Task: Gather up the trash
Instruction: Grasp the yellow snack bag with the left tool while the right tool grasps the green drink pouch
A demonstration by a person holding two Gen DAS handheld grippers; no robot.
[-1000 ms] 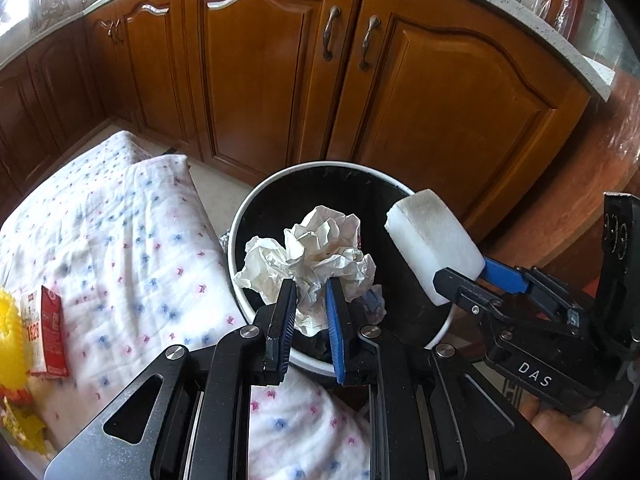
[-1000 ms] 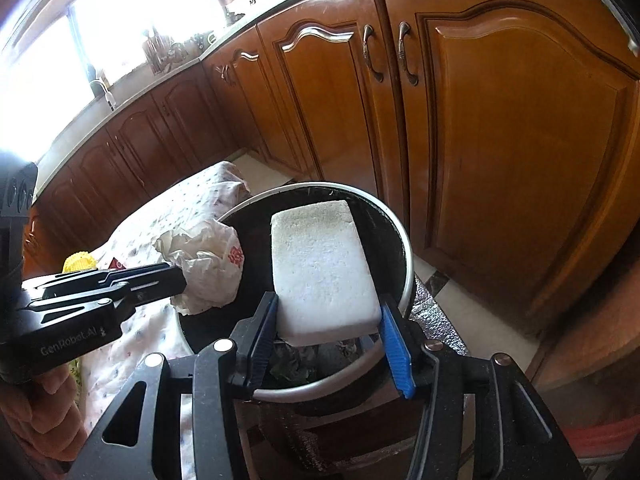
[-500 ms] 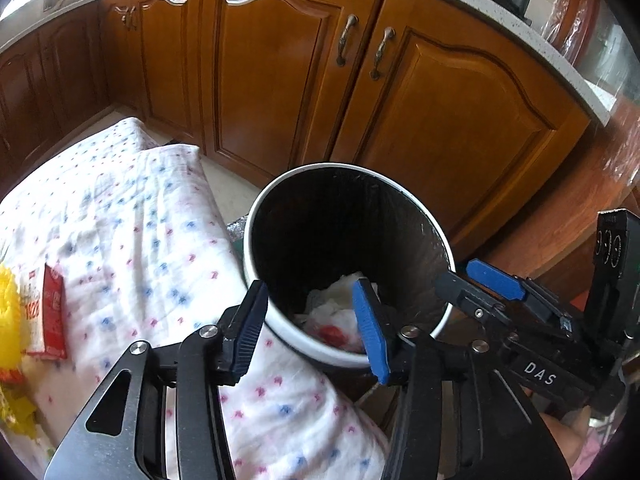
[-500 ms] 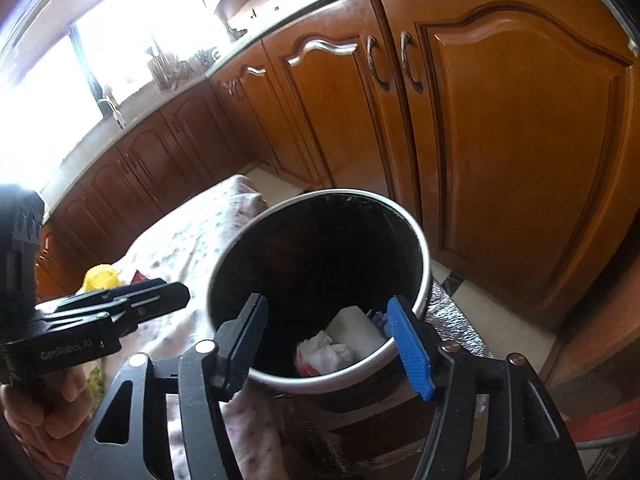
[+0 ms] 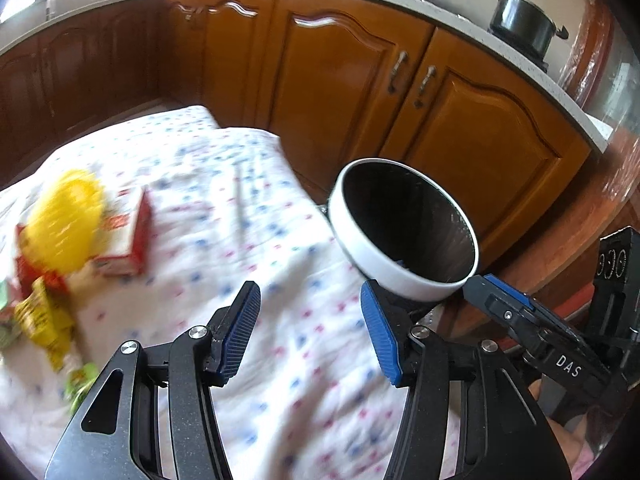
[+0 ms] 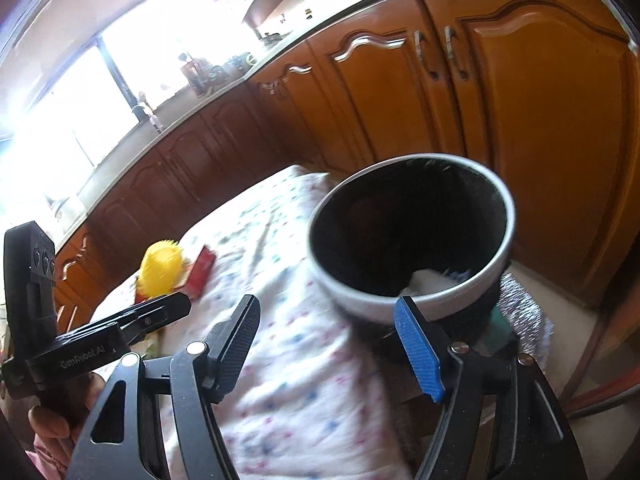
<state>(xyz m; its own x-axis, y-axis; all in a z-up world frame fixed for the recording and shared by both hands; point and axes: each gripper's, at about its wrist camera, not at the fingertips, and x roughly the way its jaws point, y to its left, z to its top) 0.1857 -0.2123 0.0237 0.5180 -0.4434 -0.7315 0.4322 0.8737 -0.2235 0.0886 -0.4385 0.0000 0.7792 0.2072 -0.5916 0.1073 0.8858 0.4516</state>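
My left gripper [image 5: 308, 292] hovers over the dotted white cloth [image 5: 224, 184]; its jaws are opening and nothing is between them. The white-rimmed black trash bin [image 5: 372, 256] stands just beyond its right finger. My right gripper [image 6: 326, 302] is open and holds nothing, just in front of the bin [image 6: 360, 304]. White trash [image 6: 428, 282] shows at the bottom of the bin. On the cloth to the left lie a yellow ribbed object [image 5: 66, 224], a red carton [image 5: 132, 236] and yellow wrappers [image 5: 40, 320], all blurred.
Brown wooden cabinet doors [image 5: 344, 80] stand close behind the bin and the cloth. A dark pot [image 5: 520, 20] sits on the countertop above. Crinkled foil [image 6: 524, 312] lies on the floor by the bin's base. A hand [image 6: 52, 424] holds the left gripper.
The crumpled paper and the white foam block dropped into the bin as both grippers opened. Both grippers then drew back and swung left, bringing the litter on the cloth into view.
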